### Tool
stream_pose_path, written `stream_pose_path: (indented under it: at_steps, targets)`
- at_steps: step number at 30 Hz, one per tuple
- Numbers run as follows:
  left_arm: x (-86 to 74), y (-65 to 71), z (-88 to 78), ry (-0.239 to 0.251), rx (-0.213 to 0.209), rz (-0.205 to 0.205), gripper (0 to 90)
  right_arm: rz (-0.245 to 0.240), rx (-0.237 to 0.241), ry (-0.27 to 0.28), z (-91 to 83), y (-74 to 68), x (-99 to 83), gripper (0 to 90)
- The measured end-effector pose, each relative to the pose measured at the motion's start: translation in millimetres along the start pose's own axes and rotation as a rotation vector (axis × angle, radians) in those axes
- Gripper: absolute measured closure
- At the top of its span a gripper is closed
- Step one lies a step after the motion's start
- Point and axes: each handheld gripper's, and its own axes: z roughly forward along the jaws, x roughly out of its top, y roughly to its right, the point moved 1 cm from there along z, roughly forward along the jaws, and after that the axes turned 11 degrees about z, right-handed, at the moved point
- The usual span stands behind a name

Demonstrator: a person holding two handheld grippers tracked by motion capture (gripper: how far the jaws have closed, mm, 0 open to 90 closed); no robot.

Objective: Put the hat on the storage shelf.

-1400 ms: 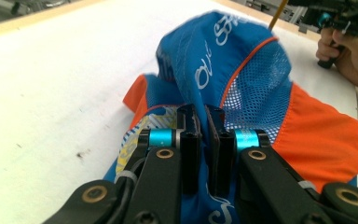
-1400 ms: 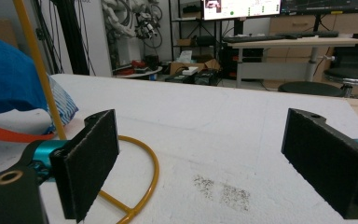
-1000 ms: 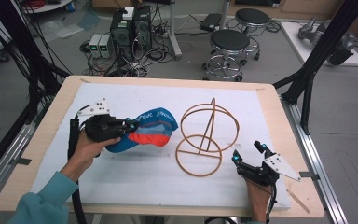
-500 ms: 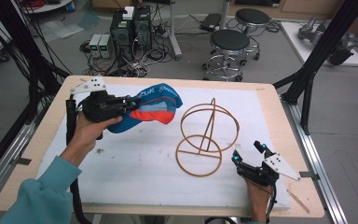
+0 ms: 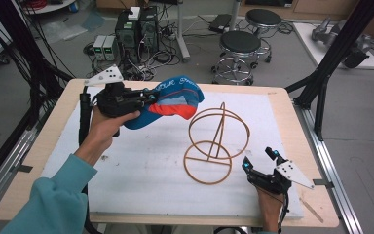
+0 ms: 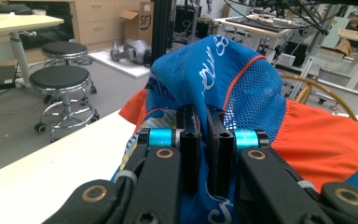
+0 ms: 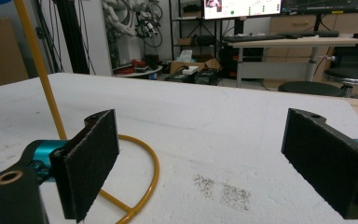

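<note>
High view: left gripper (image 5: pixel 148 99), jaws clamped on the blue-and-orange cap (image 5: pixel 175 100), holds it above the table beside the wire hat stand (image 5: pixel 217 143); centre crown over the top ring. Right gripper (image 5: pixel 260 163) rests, jaws apart.

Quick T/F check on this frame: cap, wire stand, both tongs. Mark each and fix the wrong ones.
1. The left tongs are shut on the blue and orange cap. True.
2. The cap lies flat on the white mat. False: it is held up off the mat, beside the wire stand.
3. The right tongs stand open with nothing between the jaws. True.
4. The cap already sits on top of the wire stand. False: the stand is bare, the cap is to its left in the high view.
5. The right tongs grip the stand's base ring. False: they sit near it, apart from it.
</note>
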Motion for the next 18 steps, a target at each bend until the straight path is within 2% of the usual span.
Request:
stream_pose_path:
  at_steps: [8, 18]
  targets:
    - [21.1, 12.1, 18.5, 0.019, -0.011, 0.027, 85.2, -0.005, -0.001, 0.007, 0.3, 0.9, 0.3, 10.0]
    - [34.0, 18.8, 33.8, 0.03, -0.006, 0.039, 85.2, 0.0, 0.0, 0.004, 0.1, 0.1, 0.1, 10.0]
